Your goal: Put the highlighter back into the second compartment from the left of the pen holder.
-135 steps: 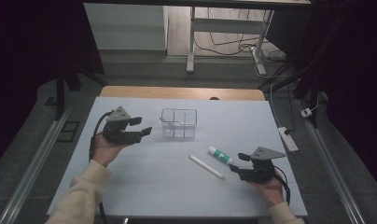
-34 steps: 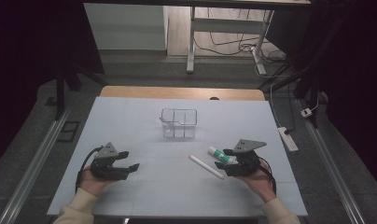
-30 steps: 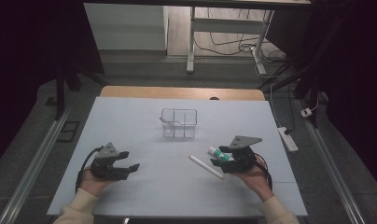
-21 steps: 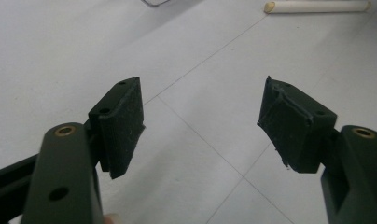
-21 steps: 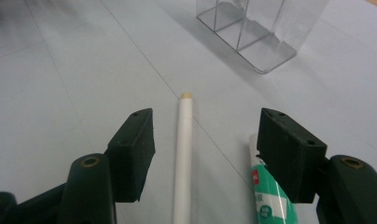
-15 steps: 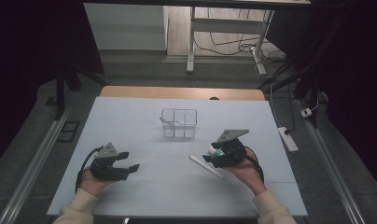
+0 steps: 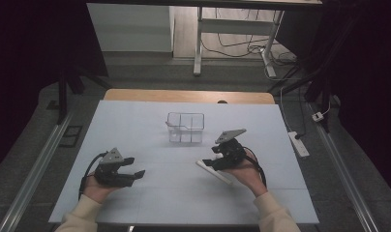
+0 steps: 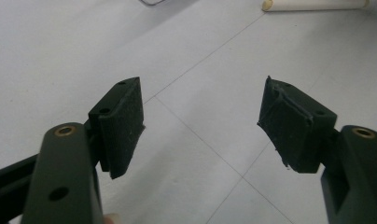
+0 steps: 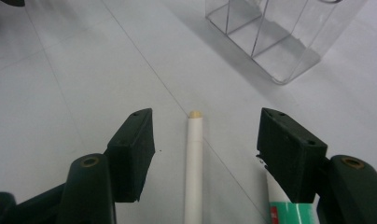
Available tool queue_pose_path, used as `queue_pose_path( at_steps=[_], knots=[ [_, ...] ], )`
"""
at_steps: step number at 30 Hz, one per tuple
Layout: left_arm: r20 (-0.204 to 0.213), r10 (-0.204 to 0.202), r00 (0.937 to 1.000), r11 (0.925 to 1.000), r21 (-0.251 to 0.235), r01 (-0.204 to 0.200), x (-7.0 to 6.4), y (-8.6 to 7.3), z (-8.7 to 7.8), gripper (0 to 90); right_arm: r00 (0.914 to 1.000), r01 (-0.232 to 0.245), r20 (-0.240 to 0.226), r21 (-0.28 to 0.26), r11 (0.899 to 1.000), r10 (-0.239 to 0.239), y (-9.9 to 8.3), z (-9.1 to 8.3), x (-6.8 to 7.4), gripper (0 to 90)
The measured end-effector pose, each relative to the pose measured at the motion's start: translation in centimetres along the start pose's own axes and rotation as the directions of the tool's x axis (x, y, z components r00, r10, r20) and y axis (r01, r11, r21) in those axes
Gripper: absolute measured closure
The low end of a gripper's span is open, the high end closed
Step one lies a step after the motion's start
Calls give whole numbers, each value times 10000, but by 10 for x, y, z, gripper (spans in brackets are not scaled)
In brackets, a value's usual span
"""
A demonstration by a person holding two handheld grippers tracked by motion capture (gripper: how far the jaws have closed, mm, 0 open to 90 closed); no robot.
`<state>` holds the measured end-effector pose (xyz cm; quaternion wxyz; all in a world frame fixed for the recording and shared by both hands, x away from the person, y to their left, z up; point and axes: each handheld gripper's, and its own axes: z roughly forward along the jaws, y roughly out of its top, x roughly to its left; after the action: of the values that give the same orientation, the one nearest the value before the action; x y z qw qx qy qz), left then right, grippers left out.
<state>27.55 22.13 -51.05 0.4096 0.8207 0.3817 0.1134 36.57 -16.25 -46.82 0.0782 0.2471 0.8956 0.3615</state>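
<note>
Here, in the high view, we see the right gripper low over the white stick, which lies flat on the bench and slants out from under it toward the near edge. The clear divided box stands just beyond, toward the far side. Our left gripper rests well apart near the front left, jaws spread and holding nothing.

In the left gripper view, the jaws stand wide apart over bare bench, with the white stick far off at the top edge.

In the right gripper view, the white stick lies lengthwise between the parted jaws, nearer neither pad and touching none. A green-and-white tube sits just beside the right-hand jaw, partly hidden behind it. The clear divided box stands ahead, apart from the stick's tip.
</note>
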Motion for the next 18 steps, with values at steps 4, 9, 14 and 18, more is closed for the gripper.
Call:
queue_pose_path(
  at_steps=[4,9,14,18],
  knots=[
    [-2,40,10000,10000,67,-40,0,0,1,306,9997,184,130,476,9987,-190,0,7,0,358],
    [-8,99,10000,9998,143,-99,0,0,3,306,9998,211,-35,853,9961,-209,-2,15,-1,357],
    [-3,125,9999,9998,153,-125,-1,0,3,306,9996,277,-79,1071,9939,-270,-2,22,0,357],
    [-32,109,9999,9998,195,-108,-1,0,3,303,9995,315,-128,1348,9904,-301,-2,30,0,354]
  ],
)
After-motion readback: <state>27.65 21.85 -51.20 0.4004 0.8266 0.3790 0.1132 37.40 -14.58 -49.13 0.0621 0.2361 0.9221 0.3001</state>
